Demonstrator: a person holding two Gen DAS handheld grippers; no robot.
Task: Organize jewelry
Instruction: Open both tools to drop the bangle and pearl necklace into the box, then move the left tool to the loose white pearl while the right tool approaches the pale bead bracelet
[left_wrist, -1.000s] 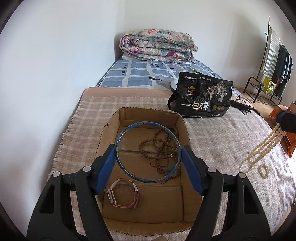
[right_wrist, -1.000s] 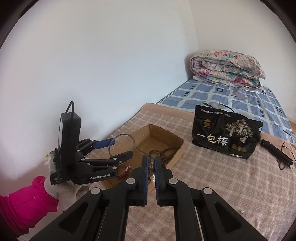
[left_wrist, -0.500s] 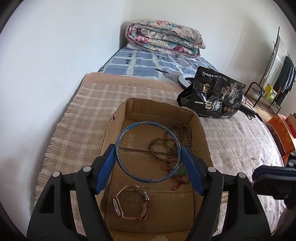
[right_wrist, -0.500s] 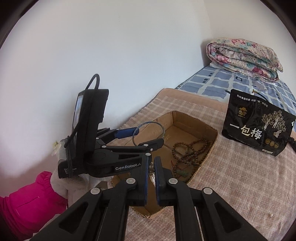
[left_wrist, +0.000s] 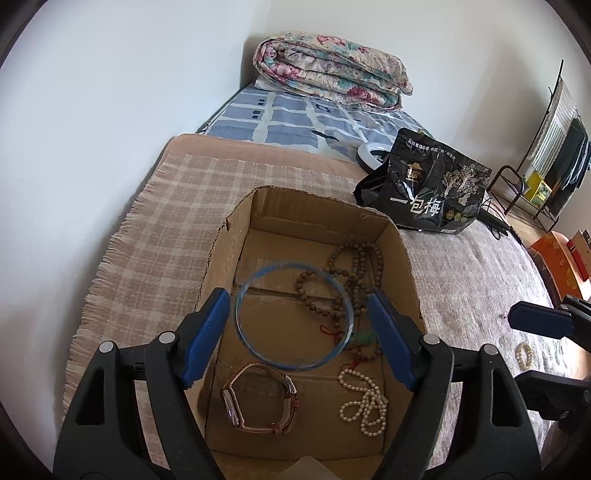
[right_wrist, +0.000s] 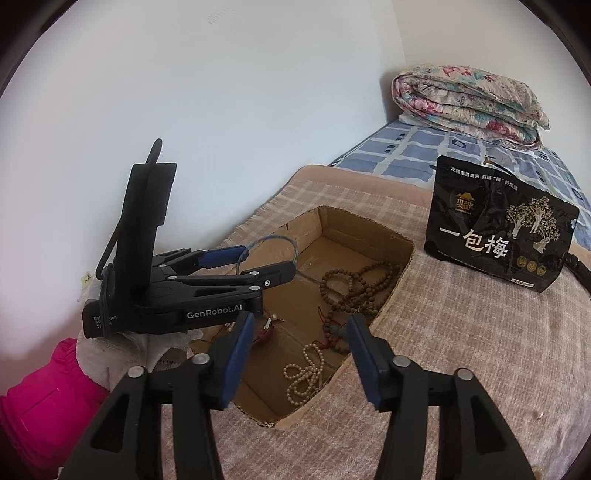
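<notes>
An open cardboard box on the plaid blanket holds brown wooden bead strings, a pink-strapped watch and a white pearl necklace. My left gripper hovers over the box. Its jaws are opening, and a thin blue bangle sits between the pads with a small gap on each side. My right gripper is at the box's near corner. Its jaws are opening too, with nothing between them, and the pearl necklace lies below. A small pearl bracelet rests on the blanket to the right.
A black snack bag stands behind the box. A folded floral quilt lies on the blue checked bed. A clothes rack and an orange box are at the right. The wall runs along the left. A pink sleeve holds the left gripper.
The right gripper's jaws have gone from shut to apart, and the pearl necklace it carried now lies in the box. The left gripper dropped closer to the box, and gaps now flank the bangle.
</notes>
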